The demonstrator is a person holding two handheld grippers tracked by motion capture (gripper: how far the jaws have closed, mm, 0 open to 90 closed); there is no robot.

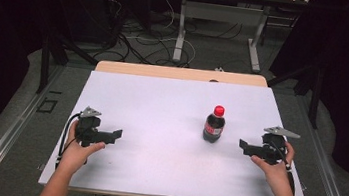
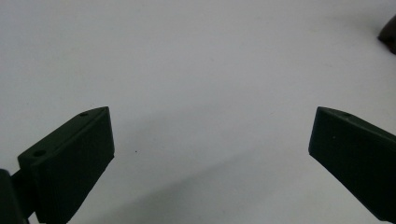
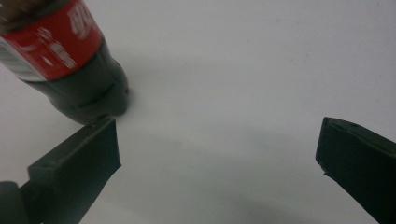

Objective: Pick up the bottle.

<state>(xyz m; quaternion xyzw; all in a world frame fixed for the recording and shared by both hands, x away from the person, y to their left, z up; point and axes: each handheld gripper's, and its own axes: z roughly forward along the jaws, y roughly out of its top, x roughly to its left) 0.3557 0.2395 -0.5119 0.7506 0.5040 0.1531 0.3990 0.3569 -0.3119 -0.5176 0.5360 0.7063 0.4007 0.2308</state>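
**Bottle standing free, both grippers wide**

The white table (image 1: 161,106) carries one cola bottle (image 1: 214,124), upright, red cap on, right of the table's middle. The left gripper (image 1: 116,135) sits well apart from the bottle, on its left, jaws spread wide over bare table, nothing between them. The right gripper (image 1: 243,146) sits just beside the bottle, on its right, jaws equally wide and holding nothing; the bottle's base lies beyond one jaw tip.
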